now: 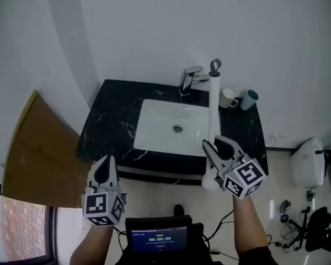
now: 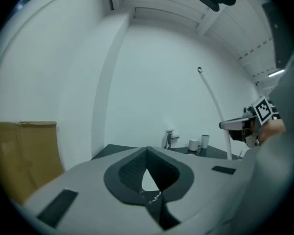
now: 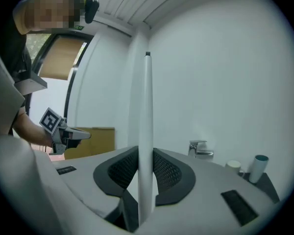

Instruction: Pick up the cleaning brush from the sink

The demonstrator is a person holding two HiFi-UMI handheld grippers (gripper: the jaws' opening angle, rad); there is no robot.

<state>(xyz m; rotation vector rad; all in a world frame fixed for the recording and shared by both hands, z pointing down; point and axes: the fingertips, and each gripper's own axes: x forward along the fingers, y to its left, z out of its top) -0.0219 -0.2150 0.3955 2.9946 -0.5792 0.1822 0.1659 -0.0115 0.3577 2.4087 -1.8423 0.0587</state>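
Note:
The cleaning brush (image 1: pixel 214 106) is a long white stick with a grey loop at its far end. It stands out from my right gripper (image 1: pixel 216 146), above the right side of the white sink (image 1: pixel 154 108). In the right gripper view the handle (image 3: pixel 146 126) runs straight up between the black pads, and that gripper (image 3: pixel 145 156) is shut on it. My left gripper (image 1: pixel 105 169) hangs in front of the counter's left end, shut and with nothing in it (image 2: pixel 147 152). From the left gripper view the brush (image 2: pixel 213 102) and the right gripper (image 2: pixel 241 125) show at the right.
A black marble counter (image 1: pixel 110 120) holds the sink, a chrome faucet (image 1: pixel 190 77), a white mug (image 1: pixel 228 97) and a teal-rimmed cup (image 1: pixel 248 99) at the back right. A brown panel (image 1: pixel 38 148) stands at the left. A small screen (image 1: pixel 160 239) sits below.

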